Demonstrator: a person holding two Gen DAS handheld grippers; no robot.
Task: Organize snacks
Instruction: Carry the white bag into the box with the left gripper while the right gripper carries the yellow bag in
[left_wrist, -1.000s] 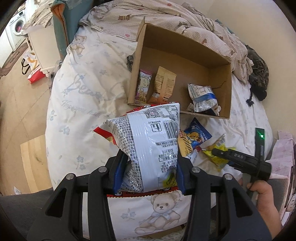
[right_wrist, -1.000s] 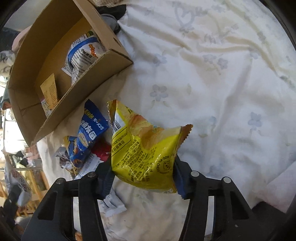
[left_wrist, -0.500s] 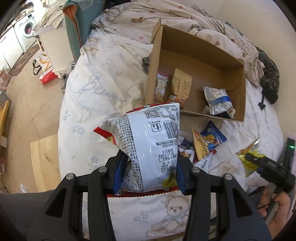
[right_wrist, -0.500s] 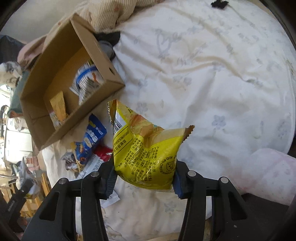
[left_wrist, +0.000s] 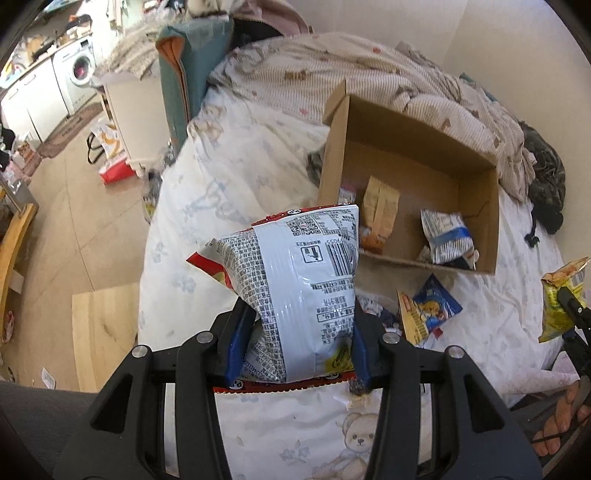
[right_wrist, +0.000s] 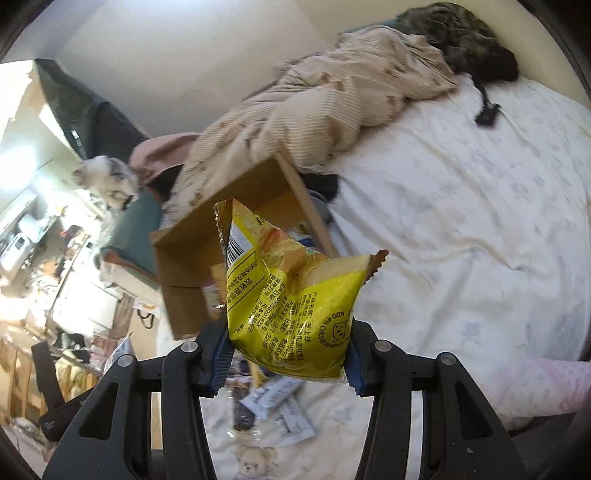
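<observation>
My left gripper (left_wrist: 297, 347) is shut on a large white and red snack bag (left_wrist: 295, 280), held up over the bed in front of an open cardboard box (left_wrist: 476, 162). The box holds a tan packet (left_wrist: 380, 210), a white and blue bag (left_wrist: 445, 236) and a small packet at its left wall. My right gripper (right_wrist: 288, 354) is shut on a yellow cheese snack bag (right_wrist: 291, 299), lifted above the bed with the cardboard box (right_wrist: 192, 236) behind it. That yellow bag (left_wrist: 557, 299) also shows at the right edge of the left wrist view.
Loose snacks lie on the white bedsheet (left_wrist: 229, 184) near the box: a blue packet (left_wrist: 432, 306) and several wrappers (right_wrist: 273, 406). A beige quilt (right_wrist: 325, 107) is piled behind the box. A bare foot (left_wrist: 557, 424) stands at lower right; the floor and a wooden board (left_wrist: 103, 332) lie left.
My right gripper has risen and tilted up with the yellow bag, so the box and quilt now fill its view. The left gripper has tilted up slightly, still gripping its bag.
</observation>
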